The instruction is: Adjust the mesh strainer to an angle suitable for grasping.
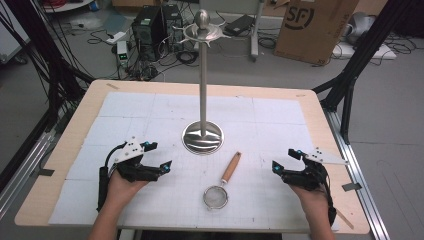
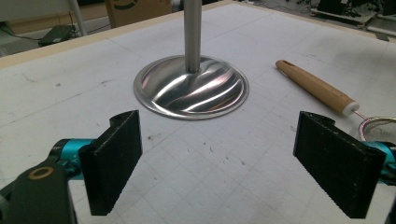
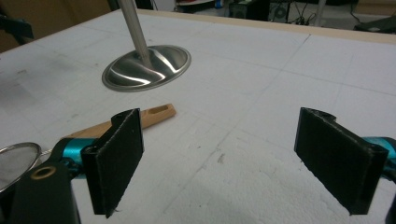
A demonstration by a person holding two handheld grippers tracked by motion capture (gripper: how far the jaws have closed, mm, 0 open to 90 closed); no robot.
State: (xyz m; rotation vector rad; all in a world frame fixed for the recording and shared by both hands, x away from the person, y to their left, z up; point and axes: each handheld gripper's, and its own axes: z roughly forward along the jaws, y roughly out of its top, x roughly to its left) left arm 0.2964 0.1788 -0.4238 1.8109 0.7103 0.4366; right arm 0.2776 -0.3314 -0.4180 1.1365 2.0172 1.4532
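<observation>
Table (image 1: pixel 320 107) with white gridded mat (image 1: pixel 150 107). Steel stand (image 1: pixel 202 85) upright at mat centre, round base (image 2: pixel 191 88). Left gripper (image 1: pixel 158 156) near left, jaws wide apart, nothing between. Right gripper (image 1: pixel 285 160) near right, jaws wide apart, nothing between. Strainer (image 1: pixel 222 182), wooden handle (image 2: pixel 317 87), lies flat near base, between 2 grippers, untouched.

A strainer (image 1: pixel 218 192) lies between two open hand-held grippers.
</observation>
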